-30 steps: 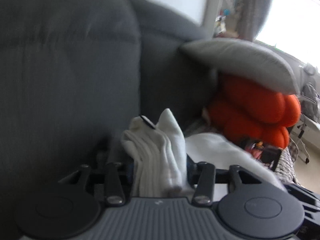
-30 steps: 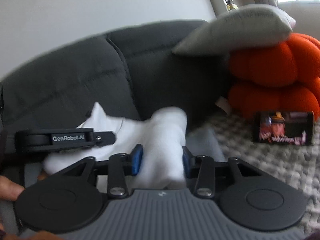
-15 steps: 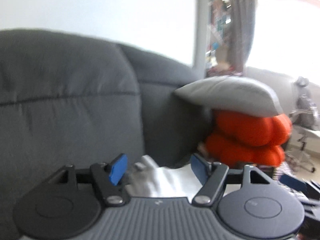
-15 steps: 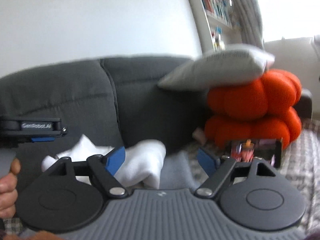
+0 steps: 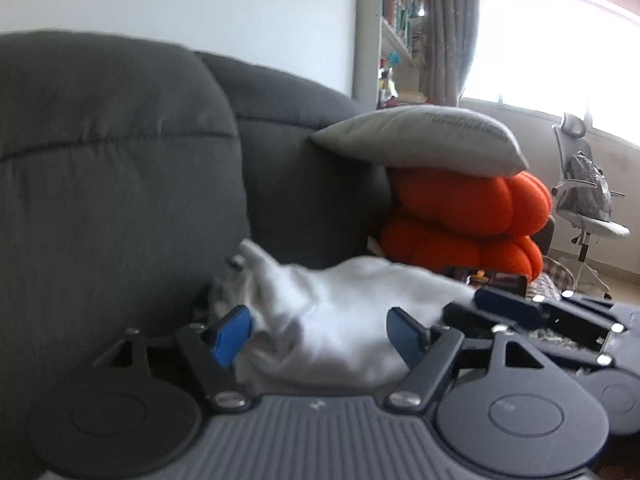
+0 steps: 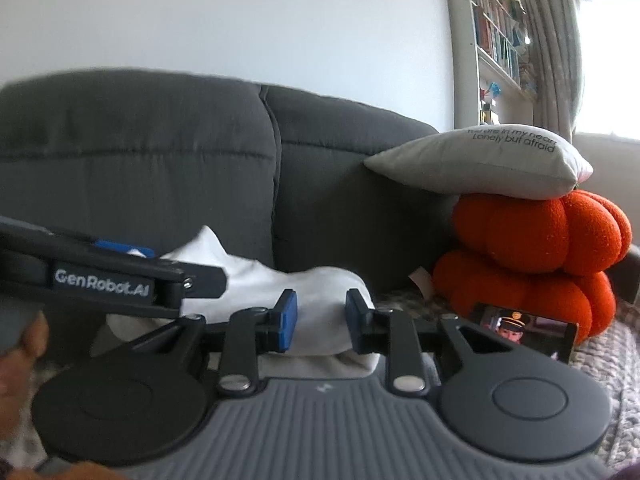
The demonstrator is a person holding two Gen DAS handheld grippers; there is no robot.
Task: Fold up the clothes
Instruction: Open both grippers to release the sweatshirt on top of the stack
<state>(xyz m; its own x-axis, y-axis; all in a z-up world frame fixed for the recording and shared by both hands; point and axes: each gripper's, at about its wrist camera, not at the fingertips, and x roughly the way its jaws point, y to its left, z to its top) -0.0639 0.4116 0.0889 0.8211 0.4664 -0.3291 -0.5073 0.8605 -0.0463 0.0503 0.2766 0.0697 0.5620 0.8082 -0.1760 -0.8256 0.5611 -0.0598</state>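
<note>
A white garment (image 5: 344,320) lies bunched on the seat of the dark grey sofa (image 5: 120,184). My left gripper (image 5: 318,334) is open, its blue pads wide apart on either side of the cloth, neither one pinching it. In the right wrist view the garment (image 6: 256,284) runs from left to centre. My right gripper (image 6: 322,320) has its jaws closing, with a fold of the cloth filling the narrow gap and touching both pads. The left gripper (image 6: 196,278) shows as a black bar at the left, and the right gripper (image 5: 480,308) enters the left wrist view from the right.
A grey pillow (image 6: 480,164) rests on two stacked orange cushions (image 6: 532,256) at the sofa's right end. A phone (image 6: 524,330) playing a video leans in front of them on a knitted blanket (image 6: 608,352). An office chair (image 5: 588,200) stands farther right. A hand (image 6: 20,344) holds the left gripper.
My left gripper let go of the garment, opened wide and drew back. My right gripper opened, then narrowed again around a fold of the cloth. Both views pulled back from the sofa.
</note>
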